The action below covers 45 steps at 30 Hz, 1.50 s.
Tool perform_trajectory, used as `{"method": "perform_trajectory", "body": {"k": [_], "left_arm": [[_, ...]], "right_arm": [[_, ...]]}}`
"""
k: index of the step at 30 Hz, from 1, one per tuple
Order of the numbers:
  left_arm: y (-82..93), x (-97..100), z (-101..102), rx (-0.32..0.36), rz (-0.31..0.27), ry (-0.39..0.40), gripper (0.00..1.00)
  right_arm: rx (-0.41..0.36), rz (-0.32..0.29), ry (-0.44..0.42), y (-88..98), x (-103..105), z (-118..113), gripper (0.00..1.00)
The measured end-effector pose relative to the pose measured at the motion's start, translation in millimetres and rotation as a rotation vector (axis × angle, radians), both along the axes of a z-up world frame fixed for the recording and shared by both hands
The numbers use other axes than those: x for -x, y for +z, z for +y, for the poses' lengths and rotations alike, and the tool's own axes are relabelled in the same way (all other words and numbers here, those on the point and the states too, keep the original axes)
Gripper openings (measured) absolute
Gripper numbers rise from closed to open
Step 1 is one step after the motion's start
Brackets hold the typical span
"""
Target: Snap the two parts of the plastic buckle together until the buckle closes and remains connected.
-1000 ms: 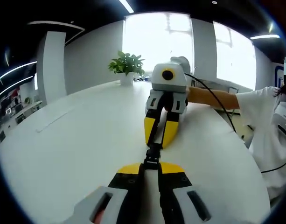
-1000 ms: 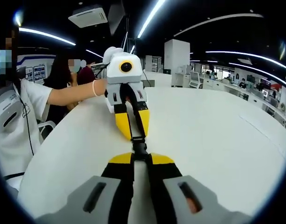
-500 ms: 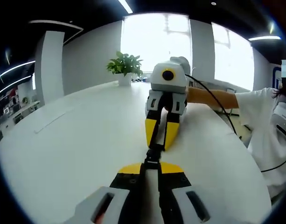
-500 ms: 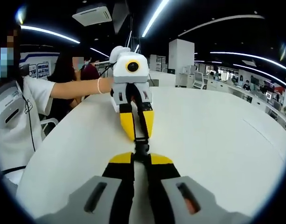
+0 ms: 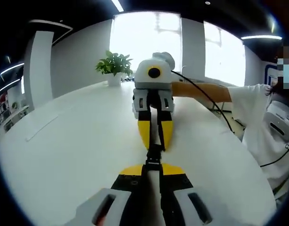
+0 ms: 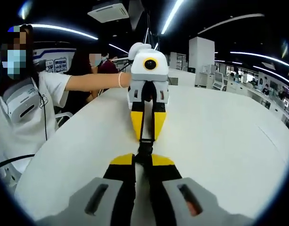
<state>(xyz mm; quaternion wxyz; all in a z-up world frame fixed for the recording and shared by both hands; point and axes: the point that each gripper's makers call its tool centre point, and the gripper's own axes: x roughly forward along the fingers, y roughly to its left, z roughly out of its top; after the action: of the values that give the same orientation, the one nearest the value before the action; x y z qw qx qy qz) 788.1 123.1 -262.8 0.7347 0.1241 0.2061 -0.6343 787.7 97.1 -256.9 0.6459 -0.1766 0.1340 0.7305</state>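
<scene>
Fingers (image 5: 135, 170) pinch the buckle (image 5: 154, 155); potted plant (image 5: 113, 66) behind.

Over the white table (image 5: 64, 155) the two grippers face each other tip to tip. In the left gripper view, the left gripper (image 5: 152, 165) rises from the bottom, its yellow-tipped jaws closed tight together on a black buckle (image 5: 154, 155). Just beyond it the right gripper (image 5: 154, 141) points back toward the camera, jaws likewise pinched on the far end of that buckle, its white body tilted up above the table. A bare forearm (image 5: 201, 91) reaches to it from the right, out of a white sleeve (image 5: 250, 103). In the right gripper view the left gripper (image 6: 146, 133) stands opposite, with a forearm (image 6: 94, 82) behind it.
</scene>
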Motion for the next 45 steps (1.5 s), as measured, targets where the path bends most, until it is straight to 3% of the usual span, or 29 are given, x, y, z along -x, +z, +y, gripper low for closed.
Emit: {"method": "perform_trajectory", "body": {"k": [9,13,19,22,27,34,45], "left_arm": [[1.9,-9.3,0.6,0.018,-0.077,0.091,0.15],[2.1,-7.0,-2.9,0.018,-0.075,0.089,0.2],[2.2,-10.0,-6.9,0.035,-0.068,0.096,0.19],[2.1,-9.2,-8.6,0.031,-0.07,0.094,0.12],[2.7,-7.1,-7.6,0.009,-0.089,0.071,0.11],[1.6,-3.0,-1.2,0.017,-0.059,0.029,0.11],[1.1,3.7,-12.2,0.017,-0.064,-0.025,0.11]], "right_arm": [[0.011,-0.097,-0.128,2.7,-3.4,-3.4,0.14],[0.008,-0.087,-0.173,3.3,-5.8,-5.7,0.21],[-0.004,-0.071,-0.244,3.2,-7.8,-6.9,0.17],[0.002,-0.069,-0.267,2.9,-11.0,-7.2,0.12],[-0.002,-0.076,-0.238,2.8,-13.4,-6.4,0.11],[-0.025,-0.054,-0.195,1.6,-7.8,-10.9,0.11],[-0.006,-0.068,-0.133,1.9,1.6,-3.3,0.11]]}}
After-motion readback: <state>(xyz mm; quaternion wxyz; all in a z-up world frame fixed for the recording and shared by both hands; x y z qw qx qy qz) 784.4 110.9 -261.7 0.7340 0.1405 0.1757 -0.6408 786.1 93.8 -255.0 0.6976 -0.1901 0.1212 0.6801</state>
